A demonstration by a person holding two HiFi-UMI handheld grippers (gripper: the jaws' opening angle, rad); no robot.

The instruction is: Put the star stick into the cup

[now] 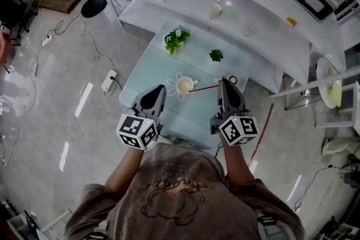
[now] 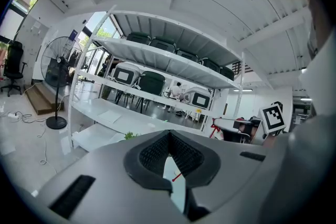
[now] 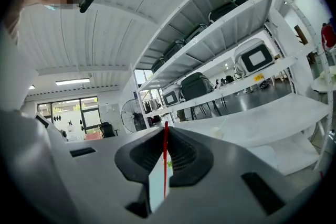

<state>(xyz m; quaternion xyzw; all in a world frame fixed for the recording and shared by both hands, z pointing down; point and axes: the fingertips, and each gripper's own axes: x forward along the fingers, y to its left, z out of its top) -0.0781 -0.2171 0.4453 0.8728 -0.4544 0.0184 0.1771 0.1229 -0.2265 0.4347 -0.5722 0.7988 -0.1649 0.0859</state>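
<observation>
While the right gripper (image 1: 223, 82) clamps the red star stick (image 1: 207, 87), its tip nears the cup (image 1: 185, 85) at nine o'clock. Insertion likely needs lowering, then letting go. The left gripper (image 1: 162, 87) is closed and empty.

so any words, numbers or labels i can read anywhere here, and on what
No readable text in any view.
Left cube and right cube: black-and-white square markers only, no letters or numbers.
Shirt print: a drawing, no words to make out.
Yellow shelf tag: too small to read.
</observation>
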